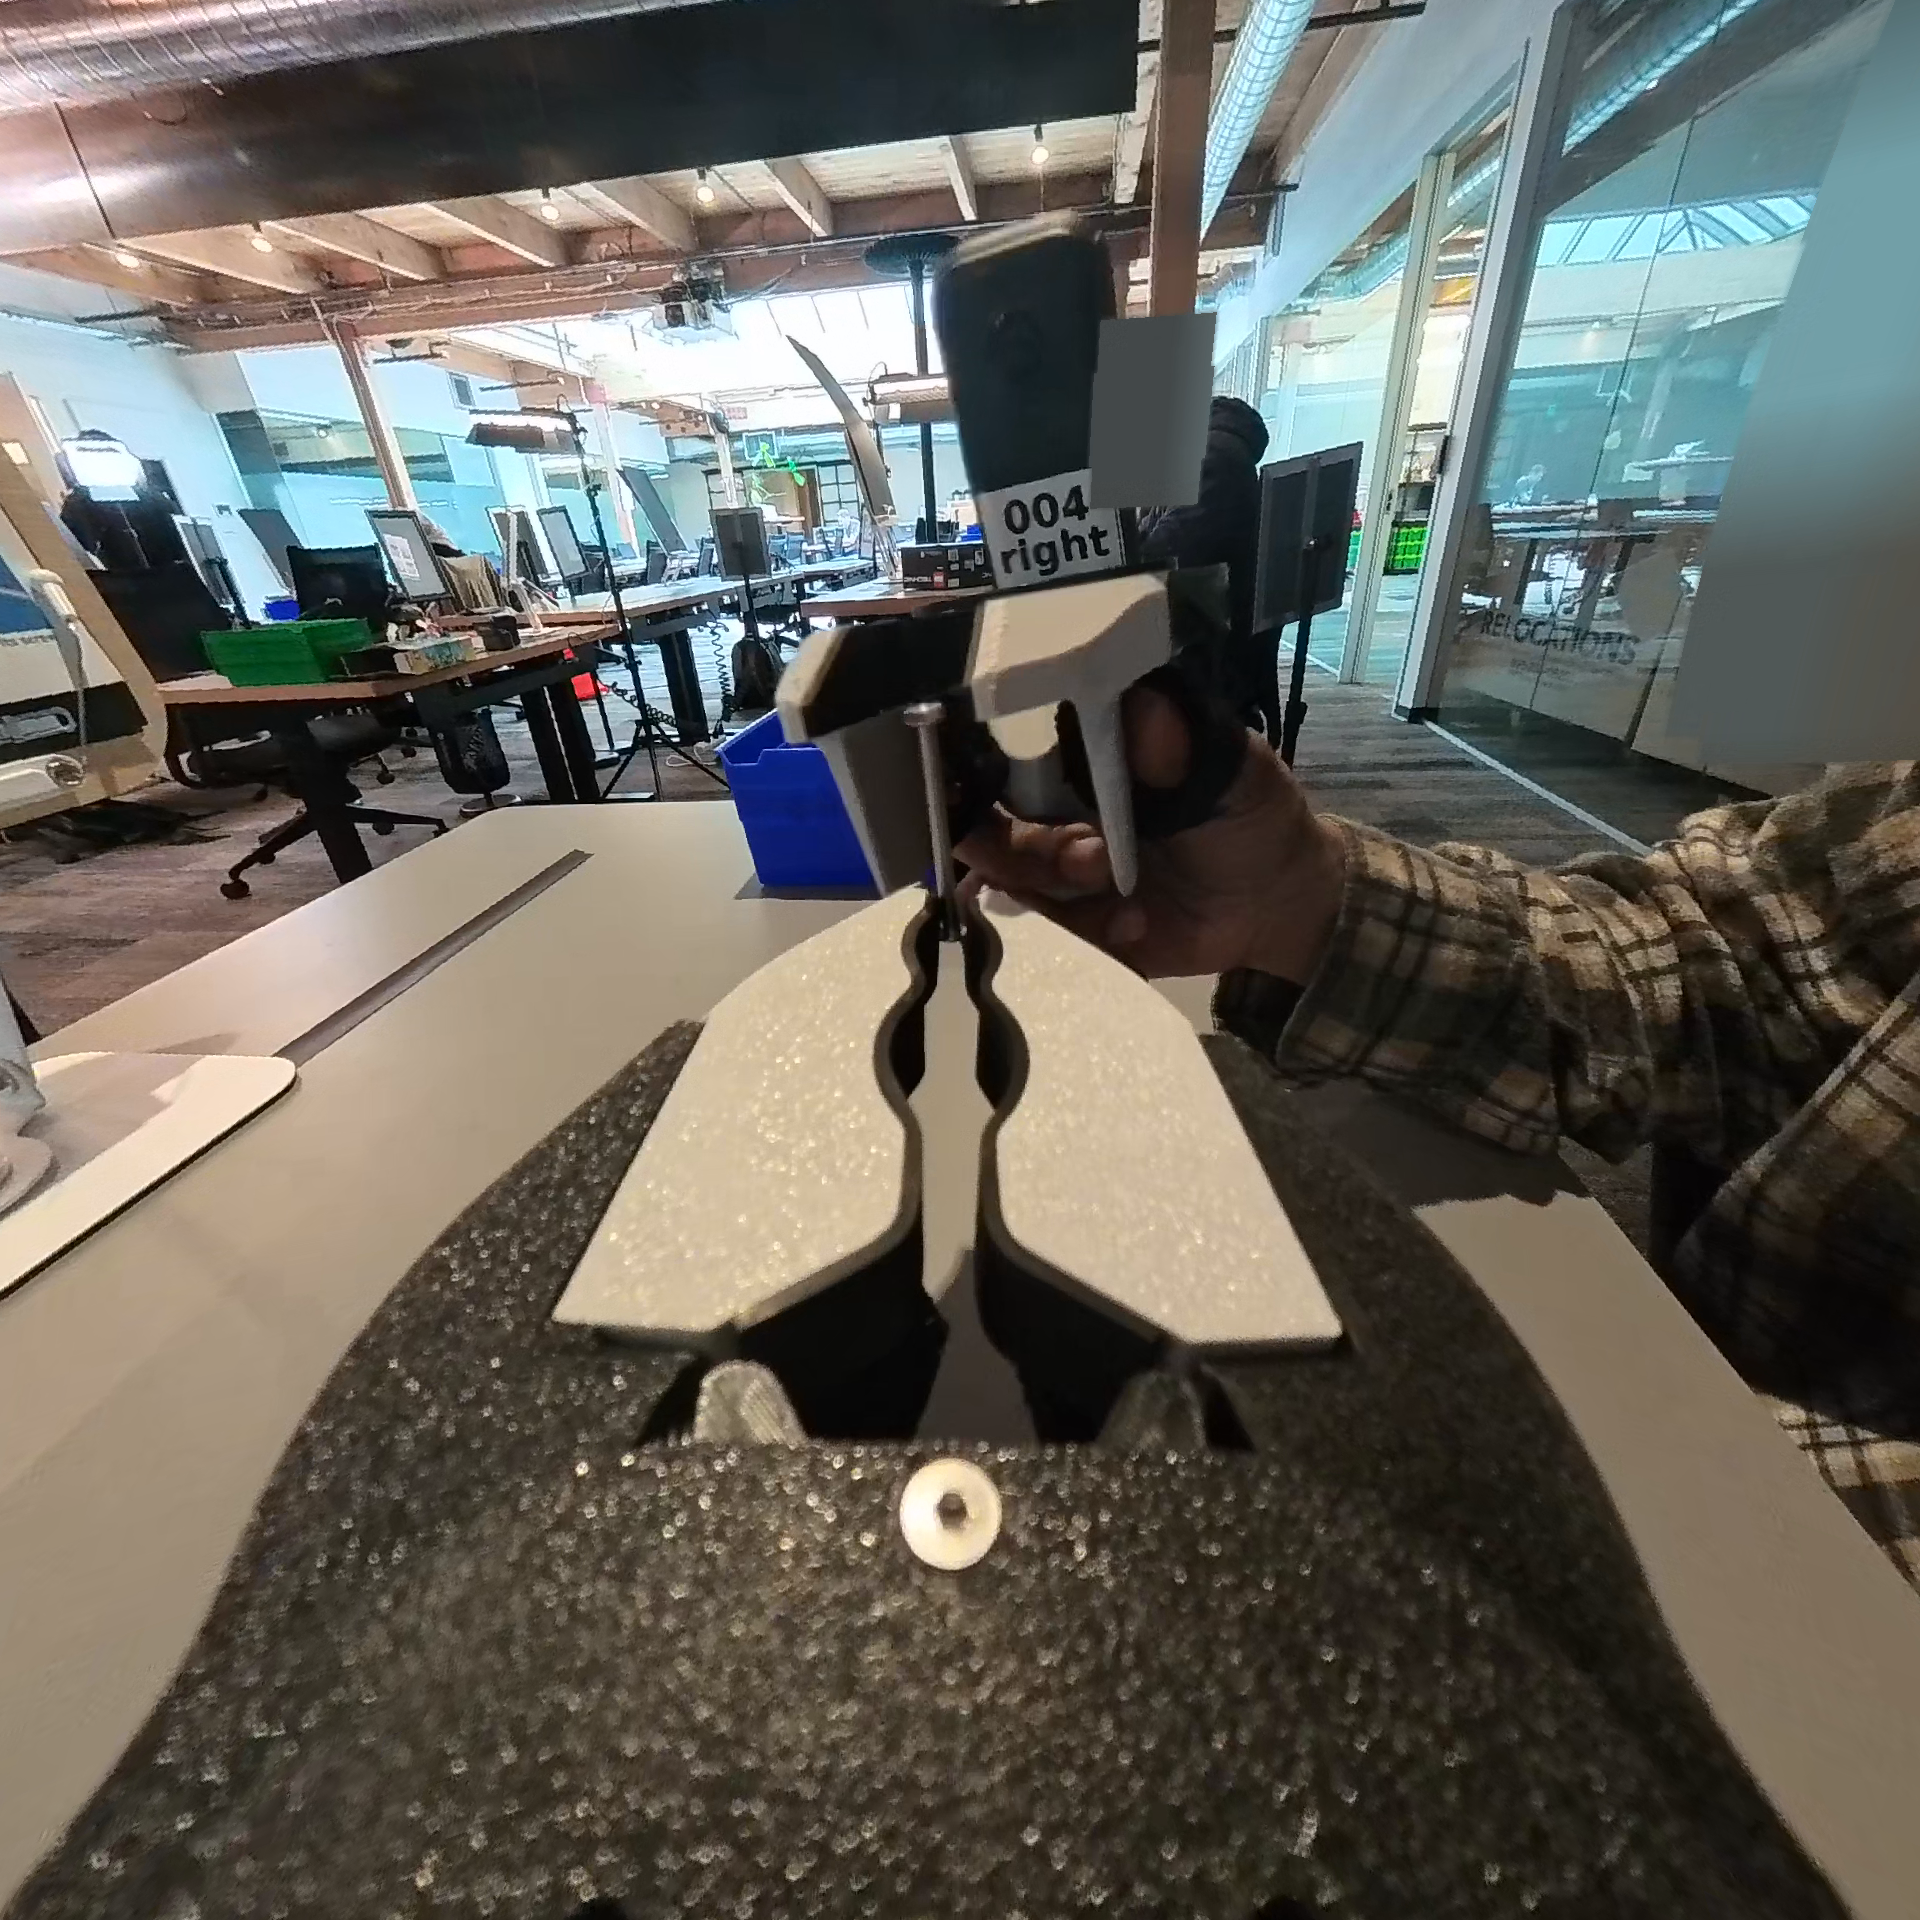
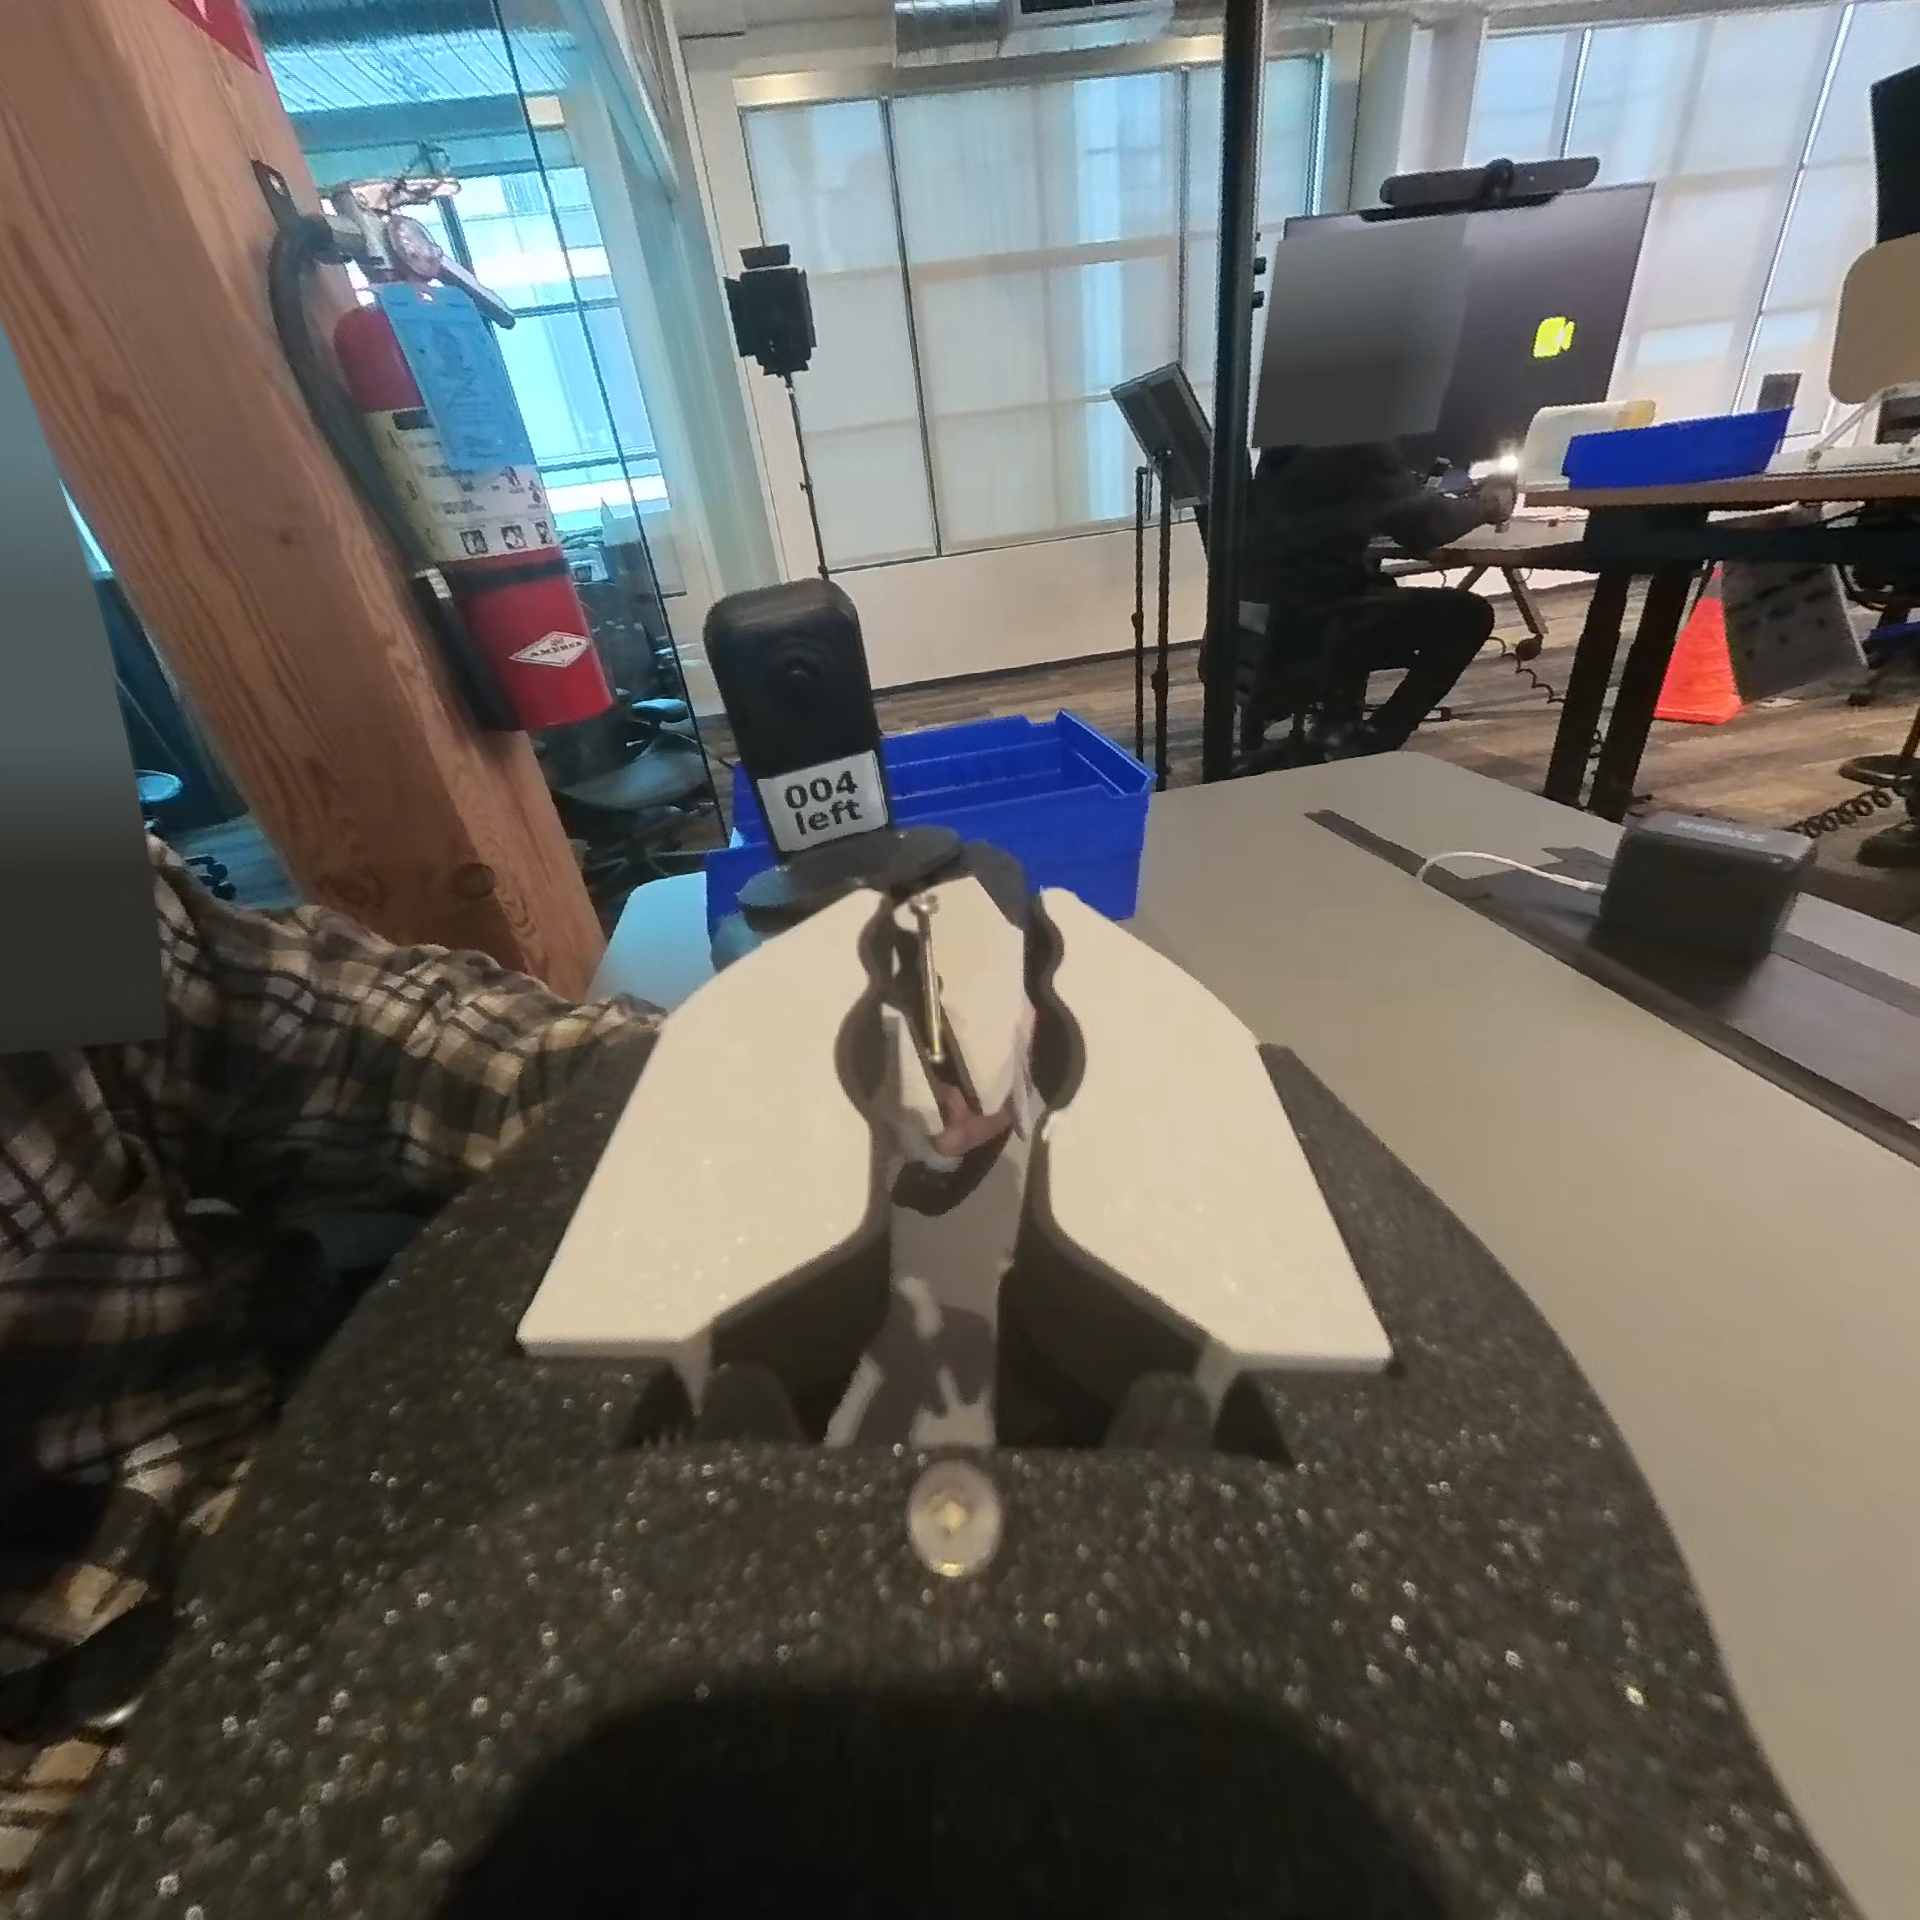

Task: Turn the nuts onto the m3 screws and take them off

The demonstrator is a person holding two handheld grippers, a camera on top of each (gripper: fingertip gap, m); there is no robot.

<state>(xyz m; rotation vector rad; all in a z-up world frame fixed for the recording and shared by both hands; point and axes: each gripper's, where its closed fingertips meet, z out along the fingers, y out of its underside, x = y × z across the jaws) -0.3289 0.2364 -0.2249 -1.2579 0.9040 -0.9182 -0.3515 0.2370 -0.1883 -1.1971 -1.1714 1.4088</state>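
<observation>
Left gripper (image 1: 948, 928) jaws pinch one screw (image 1: 935, 810), one blue bin (image 1: 795, 795) behind

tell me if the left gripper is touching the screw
Touching. In the left wrist view the left gripper has its fingertips closed on the lower end of the upright screw, with no gap showing at the tips.

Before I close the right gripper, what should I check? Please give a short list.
1. Left gripper shut on the screw's lower end: ok.
2. Screw near upright, head on top: ok.
3. Right gripper open, with the screw inside its gap: ok.
4. Screw centred in that gap: not ok, it sits nearer one finger.
5. Nut on the screw: cannot tell.
</observation>
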